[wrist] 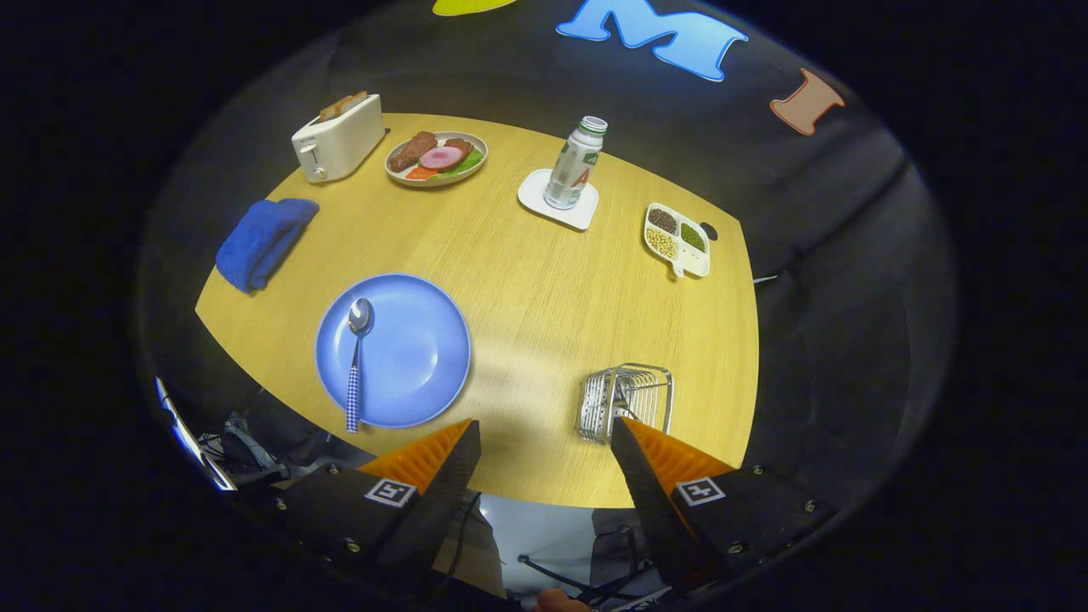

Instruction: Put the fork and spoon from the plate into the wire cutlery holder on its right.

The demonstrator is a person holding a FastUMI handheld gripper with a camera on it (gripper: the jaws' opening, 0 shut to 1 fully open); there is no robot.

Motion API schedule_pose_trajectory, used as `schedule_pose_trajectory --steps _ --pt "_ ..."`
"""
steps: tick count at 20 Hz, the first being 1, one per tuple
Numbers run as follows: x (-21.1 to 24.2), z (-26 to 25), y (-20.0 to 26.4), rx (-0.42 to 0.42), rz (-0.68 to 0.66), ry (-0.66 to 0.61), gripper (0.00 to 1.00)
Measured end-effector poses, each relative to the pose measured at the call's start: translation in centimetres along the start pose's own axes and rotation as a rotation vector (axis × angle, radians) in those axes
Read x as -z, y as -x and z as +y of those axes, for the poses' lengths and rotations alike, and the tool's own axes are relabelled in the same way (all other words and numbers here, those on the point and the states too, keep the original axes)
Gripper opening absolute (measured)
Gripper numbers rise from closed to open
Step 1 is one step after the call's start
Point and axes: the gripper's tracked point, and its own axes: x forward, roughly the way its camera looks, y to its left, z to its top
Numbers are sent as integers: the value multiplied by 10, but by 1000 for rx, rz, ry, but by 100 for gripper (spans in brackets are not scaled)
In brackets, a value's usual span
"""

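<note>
View along my tool (544, 429) over the wooden counter (544, 289). My tool's fingers (442, 459) are spread wide with nothing between them, held above the counter's near edge. The blue plate (416, 357) lies just ahead of my left finger and slightly to its outer side; the spoon (357, 357) rests on the plate's left part, bowl pointing away from me, its checked handle overhanging the near rim. I cannot make out a fork on the plate. The wire cutlery holder (625, 401) stands to the right of the plate, directly ahead of my right finger, whose tip overlaps its near side in this view; thin metal shows inside it, but I cannot tell what it is. Well beyond the fingers are a folded blue cloth (263, 240), a toaster (338, 138), a dish of food (436, 157), a bottle (575, 163) on a white coaster (544, 200), and a divided tray of beans (677, 239).
</note>
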Motion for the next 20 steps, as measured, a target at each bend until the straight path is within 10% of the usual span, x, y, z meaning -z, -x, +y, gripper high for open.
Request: schedule_pose_trajectory --steps 20 --pt "-5 136 -27 -177 -34 83 96"
